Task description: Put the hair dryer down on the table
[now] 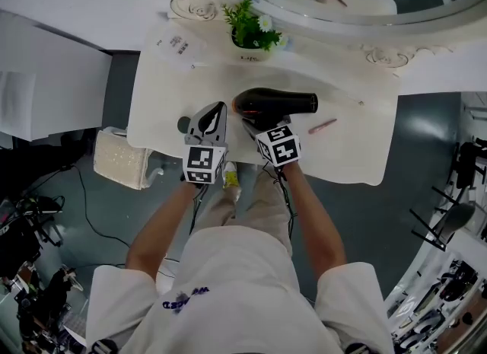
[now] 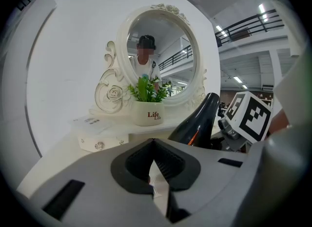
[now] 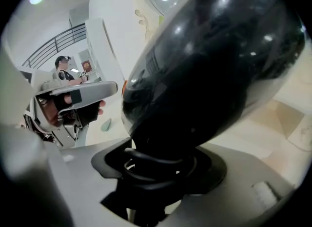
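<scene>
white pot point(image 1: 251, 49) holds a green plant point(image 1: 247, 21). just on your side of the pot, your right gripper point(image 1: 255, 126) clamps the black hair dryer point(image 1: 278, 103) by its handle over the table point(image 1: 358, 147); your left gripper point(image 1: 218, 113), alongside, has its jaws together.

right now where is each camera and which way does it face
Head view: on the person's head, looking steeply down at the table and hair dryer; shows forearms, torso, left gripper, right gripper.
Left gripper view: on the left gripper, facing across the table toward the mirror and potted plant; shows its closed jaws.
Right gripper view: on the right gripper, close against the hair dryer, whose handle sits between its jaws.
Shared: both gripper views show the hair dryer and the other gripper.
</scene>
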A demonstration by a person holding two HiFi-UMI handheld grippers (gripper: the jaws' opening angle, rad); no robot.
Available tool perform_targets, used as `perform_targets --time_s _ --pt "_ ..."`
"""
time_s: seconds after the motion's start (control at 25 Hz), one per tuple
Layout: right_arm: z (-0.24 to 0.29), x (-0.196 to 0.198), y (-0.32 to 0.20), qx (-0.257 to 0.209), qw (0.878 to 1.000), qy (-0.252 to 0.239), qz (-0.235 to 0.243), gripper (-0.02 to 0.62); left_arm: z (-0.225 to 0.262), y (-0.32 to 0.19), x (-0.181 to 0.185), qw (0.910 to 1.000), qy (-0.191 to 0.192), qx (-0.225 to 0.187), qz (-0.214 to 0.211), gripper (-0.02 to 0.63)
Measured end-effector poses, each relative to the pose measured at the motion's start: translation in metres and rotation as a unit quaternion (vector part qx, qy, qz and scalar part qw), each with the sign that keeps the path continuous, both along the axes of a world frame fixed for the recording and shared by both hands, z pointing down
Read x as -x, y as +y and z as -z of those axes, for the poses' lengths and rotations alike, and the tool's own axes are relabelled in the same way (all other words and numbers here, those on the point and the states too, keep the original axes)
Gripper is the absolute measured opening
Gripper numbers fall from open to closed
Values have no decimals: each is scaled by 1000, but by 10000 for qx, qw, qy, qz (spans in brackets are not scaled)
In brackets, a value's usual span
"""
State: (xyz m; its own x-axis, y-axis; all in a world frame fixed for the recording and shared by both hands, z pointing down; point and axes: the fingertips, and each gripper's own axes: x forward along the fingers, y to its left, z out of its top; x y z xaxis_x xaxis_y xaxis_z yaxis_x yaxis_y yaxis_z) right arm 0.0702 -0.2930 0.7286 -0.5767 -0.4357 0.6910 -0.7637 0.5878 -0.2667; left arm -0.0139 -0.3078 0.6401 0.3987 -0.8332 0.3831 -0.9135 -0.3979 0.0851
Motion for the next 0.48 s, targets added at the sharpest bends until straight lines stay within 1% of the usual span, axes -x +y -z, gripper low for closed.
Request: perform_targets --time_s 0.2,0.32,0.48 --pt "-8 -2 -8 -63 9994 329 73 333 -2 -3 -2 10000 6 25 -33 9" --pt "-10 -5 -10 -53 9992 394 60 336 -3 -4 -5 9999 34 46 -102 9" --pt "-11 -7 -11 -92 9984 550 85 344 -3 -3 -4 9997 -27 70 -225 9"
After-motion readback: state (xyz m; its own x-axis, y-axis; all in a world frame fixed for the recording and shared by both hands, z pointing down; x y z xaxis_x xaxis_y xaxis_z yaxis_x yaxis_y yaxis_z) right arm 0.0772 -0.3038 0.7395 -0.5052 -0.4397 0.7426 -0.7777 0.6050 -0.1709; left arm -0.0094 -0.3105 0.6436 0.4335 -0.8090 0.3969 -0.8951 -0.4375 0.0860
